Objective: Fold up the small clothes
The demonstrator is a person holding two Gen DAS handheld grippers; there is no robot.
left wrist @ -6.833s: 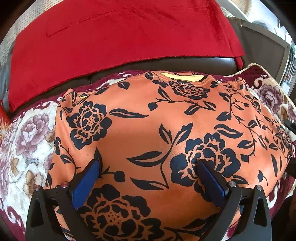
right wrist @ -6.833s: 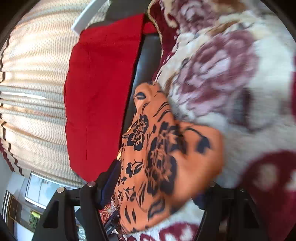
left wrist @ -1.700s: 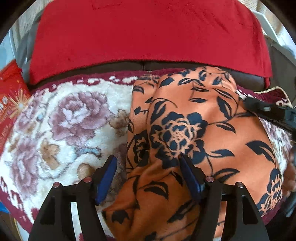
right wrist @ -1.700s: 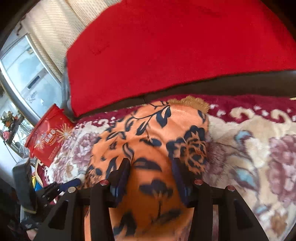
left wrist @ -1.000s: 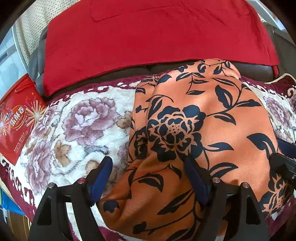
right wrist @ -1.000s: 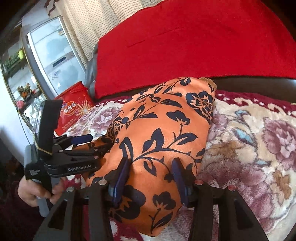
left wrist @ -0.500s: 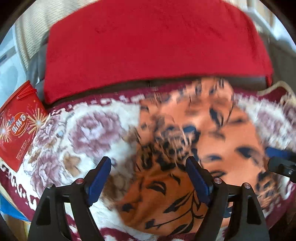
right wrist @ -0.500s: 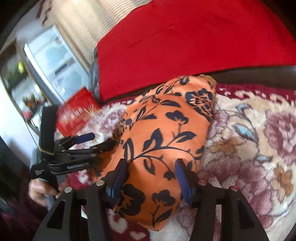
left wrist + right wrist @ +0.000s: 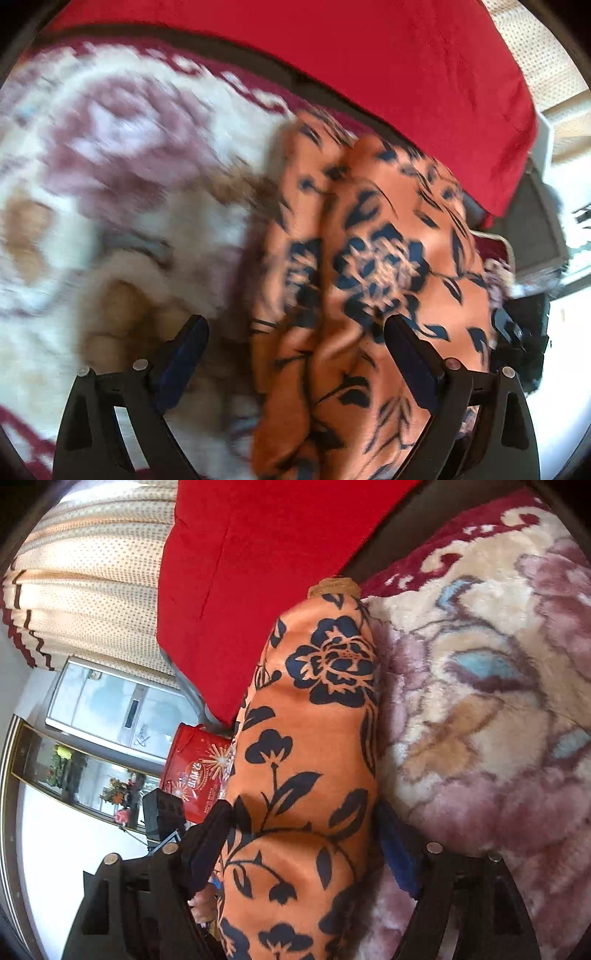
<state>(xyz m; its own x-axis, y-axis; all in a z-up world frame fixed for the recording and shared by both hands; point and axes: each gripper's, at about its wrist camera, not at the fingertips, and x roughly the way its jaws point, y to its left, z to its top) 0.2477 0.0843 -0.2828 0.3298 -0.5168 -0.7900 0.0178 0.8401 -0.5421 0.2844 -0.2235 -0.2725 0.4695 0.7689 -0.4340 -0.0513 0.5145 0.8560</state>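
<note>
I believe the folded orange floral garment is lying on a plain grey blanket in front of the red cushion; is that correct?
Not quite: the blanket is not plain grey. It is a plush cream one with mauve roses and a dark red border, as the right wrist view shows. The folded orange floral garment does lie on it, in front of the red cushion.

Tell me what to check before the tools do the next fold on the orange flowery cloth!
1. Left tool open: ok. Its jaws have just been opening and stand wide.
2. Right tool open: ok. Its jaws have just been opening too; the orange flowery cloth lies between them, seemingly unpinched.
3. Cloth already folded narrow: ok, a long strip on the fluffy rose blanket.
4. Edges lined up: cannot tell, the left wrist view is blurred.
5. Cloth clear of the red cover: cannot tell.
</note>
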